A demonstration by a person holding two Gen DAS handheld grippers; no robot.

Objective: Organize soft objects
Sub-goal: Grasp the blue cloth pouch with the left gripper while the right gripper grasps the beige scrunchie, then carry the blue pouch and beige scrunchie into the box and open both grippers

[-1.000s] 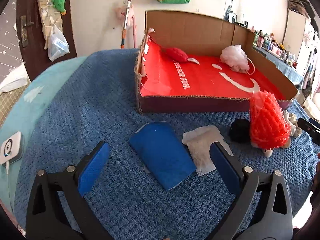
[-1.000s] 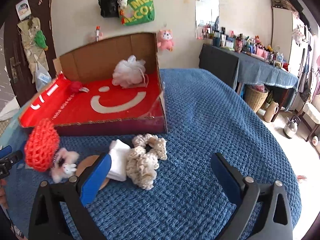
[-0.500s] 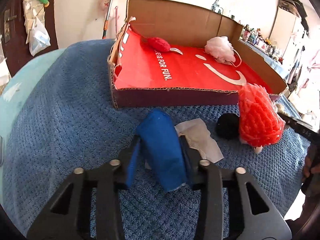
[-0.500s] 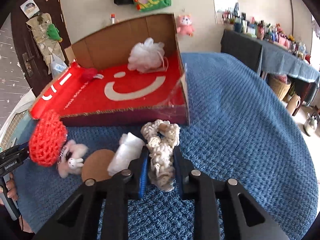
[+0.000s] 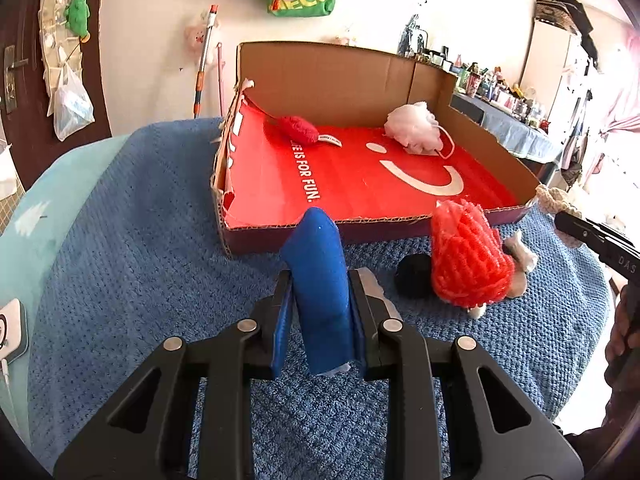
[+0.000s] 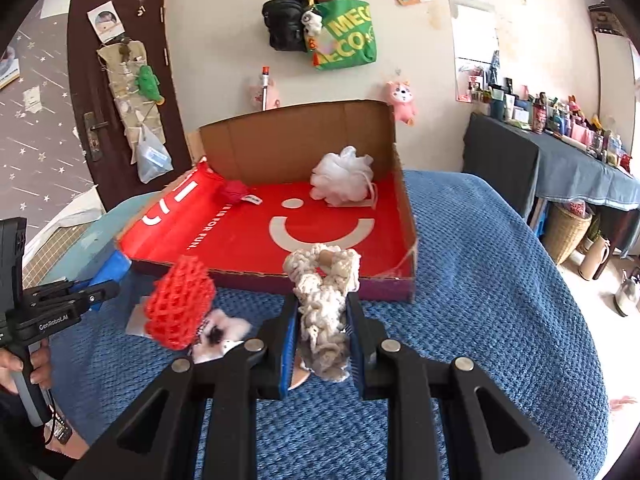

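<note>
The left gripper (image 5: 318, 330) is clamped on a blue cloth (image 5: 320, 280), whose folded end stands up between the fingers and reaches toward the front wall of the box (image 5: 400, 232). The right gripper (image 6: 322, 350) is clamped on a cream crochet piece (image 6: 322, 304), which bunches up between its pads; its looped top shows in front of the box's front edge. Both grippers are over a blue blanket (image 5: 140, 240) that covers the surface. Just beyond the left gripper, on the blanket, a grey-white cloth (image 5: 376, 292) lies partly hidden behind the right finger. Past it sit a black ball (image 5: 414, 276) and a red mesh pouf (image 5: 468, 260), side by side, with a small pale plush (image 5: 520, 256) touching the pouf on its far side. In the right wrist view the same pouf (image 6: 178, 306) stands left of the gripper, with the plush (image 6: 222, 332) at its foot, and a tan disc (image 6: 300, 376) peeks out under the crochet piece. Farther off, the open cardboard box has a red floor with a white smile. Inside, near the back wall, lie a red plush (image 5: 294, 128) on the left and a white pouf (image 5: 414, 128) on the right. A green bag (image 6: 346, 36) hangs on the wall behind.
</note>
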